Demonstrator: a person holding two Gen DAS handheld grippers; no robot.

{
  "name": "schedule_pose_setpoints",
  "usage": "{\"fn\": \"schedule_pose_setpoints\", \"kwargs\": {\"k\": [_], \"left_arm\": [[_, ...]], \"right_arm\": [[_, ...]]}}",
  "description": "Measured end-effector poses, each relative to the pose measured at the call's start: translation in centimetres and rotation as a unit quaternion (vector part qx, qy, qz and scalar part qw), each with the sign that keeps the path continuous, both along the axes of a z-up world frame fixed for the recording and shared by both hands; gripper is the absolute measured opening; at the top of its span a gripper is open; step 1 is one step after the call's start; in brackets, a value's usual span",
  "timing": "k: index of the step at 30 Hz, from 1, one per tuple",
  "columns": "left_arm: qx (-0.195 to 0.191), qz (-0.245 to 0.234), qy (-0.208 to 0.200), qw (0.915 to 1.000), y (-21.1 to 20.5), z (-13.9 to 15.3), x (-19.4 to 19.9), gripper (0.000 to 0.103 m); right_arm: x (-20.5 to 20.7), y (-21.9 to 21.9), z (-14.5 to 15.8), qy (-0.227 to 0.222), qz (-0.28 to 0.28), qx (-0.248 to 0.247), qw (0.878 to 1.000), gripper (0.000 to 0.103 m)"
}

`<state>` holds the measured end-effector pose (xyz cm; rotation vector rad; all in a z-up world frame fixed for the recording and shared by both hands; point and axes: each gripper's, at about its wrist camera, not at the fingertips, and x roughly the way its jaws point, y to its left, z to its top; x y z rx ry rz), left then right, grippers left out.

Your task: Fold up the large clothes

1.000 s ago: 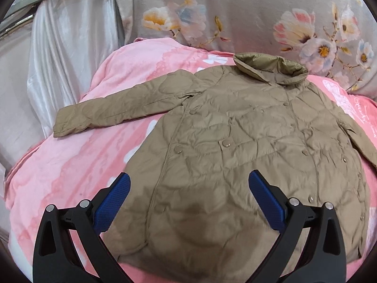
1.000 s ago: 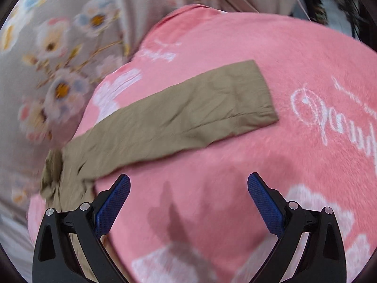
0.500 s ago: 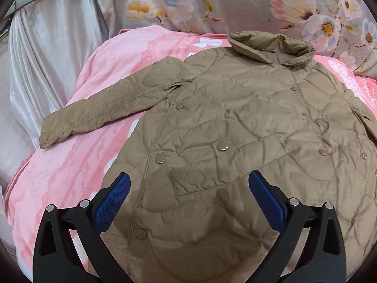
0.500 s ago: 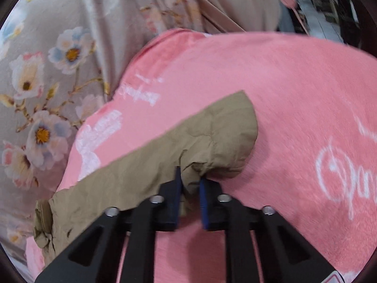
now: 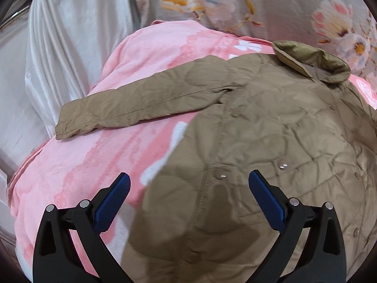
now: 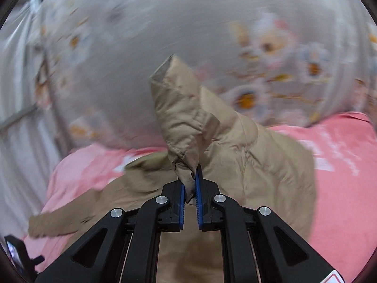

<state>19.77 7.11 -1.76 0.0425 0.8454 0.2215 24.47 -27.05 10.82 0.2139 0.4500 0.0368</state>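
A tan quilted coat (image 5: 271, 129) lies front up on a pink blanket (image 5: 77, 165), collar (image 5: 313, 61) at the far right. Its left sleeve (image 5: 132, 106) stretches out flat to the left. My left gripper (image 5: 188, 195) is open and empty, hovering over the coat's left side edge. My right gripper (image 6: 189, 186) is shut on the cuff of the coat's right sleeve (image 6: 188, 118) and holds it lifted above the coat's body (image 6: 259, 165); the sleeve end stands up past the fingers.
A grey floral cloth (image 5: 259, 2) rises behind the blanket and also fills the back of the right wrist view (image 6: 165, 35). Shiny white fabric (image 5: 59, 47) hangs at the left. The blanket's left edge (image 5: 21, 176) drops away.
My right gripper, shut on the sleeve cuff, has lifted it off the blanket and swung it over toward the coat's body. My left gripper has shifted left toward the coat's side edge, staying open.
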Motion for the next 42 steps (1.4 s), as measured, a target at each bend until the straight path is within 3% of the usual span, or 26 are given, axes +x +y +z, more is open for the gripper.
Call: {"fn": "schedule_pose_setpoints", "kwargs": {"k": [5,9,15,18,19,23,26,29,34,37,38,39,42], "left_arm": [[-0.002,0.012,0.01,0.9999,2.2,-0.7,-0.4,0.098],[-0.016,0.016,0.028,0.9994,3.8,-1.7,-1.4,0.098],[-0.042,0.013,0.039,0.9983,4.6,-2.5,-2.1,0.098],[-0.073,-0.003,0.035,0.9968,4.3,-1.6,-1.2,0.098],[-0.082,-0.009,0.034,0.996,4.2,-1.3,-0.8,0.098],[-0.12,-0.033,0.031,0.9917,2.7,0.2,1.2,0.098],[-0.19,-0.058,0.039,0.9793,1.1,1.2,3.8,0.098],[-0.255,-0.075,0.053,0.9625,-1.0,1.6,6.8,0.098],[-0.264,-0.066,0.073,0.9595,-4.7,0.4,11.1,0.097],[-0.261,-0.035,0.076,0.9618,-4.8,-0.4,12.4,0.07],[-0.257,-0.032,0.077,0.9629,-4.8,-0.5,12.7,0.045],[-0.247,-0.035,0.08,0.9651,-4.9,-0.5,12.9,0.027],[-0.205,-0.045,0.066,0.9755,-5.3,0.3,13.3,0.008]], "right_arm": [[4.2,9.3,-5.0,0.076,0.104,0.001,0.992,0.008],[5.0,14.8,-8.9,0.133,0.142,-0.021,0.981,0.008],[4.3,18.5,-12.5,0.204,0.156,-0.072,0.964,0.027],[1.9,16.8,-11.0,0.189,0.17,-0.029,0.967,0.051],[0.8,15.7,-10.2,0.176,0.165,-0.021,0.97,0.055],[-2.6,9.5,-8.7,0.154,0.103,0.003,0.983,0.055],[-4.2,2.8,-9.1,0.169,0.023,0.029,0.985,0.056],[-4.9,-3.9,-10.9,0.191,-0.048,0.085,0.977,0.057],[-3.9,-11.7,-14.2,0.194,-0.093,0.211,0.954,0.057],[-2.3,-14.0,-15.8,0.187,-0.1,0.272,0.939,0.057],[-1.9,-14.3,-15.9,0.182,-0.103,0.28,0.937,0.055],[-1.2,-14.7,-15.9,0.178,-0.108,0.283,0.936,0.052],[0.6,-15.2,-15.5,0.177,-0.116,0.275,0.938,0.005]]}}
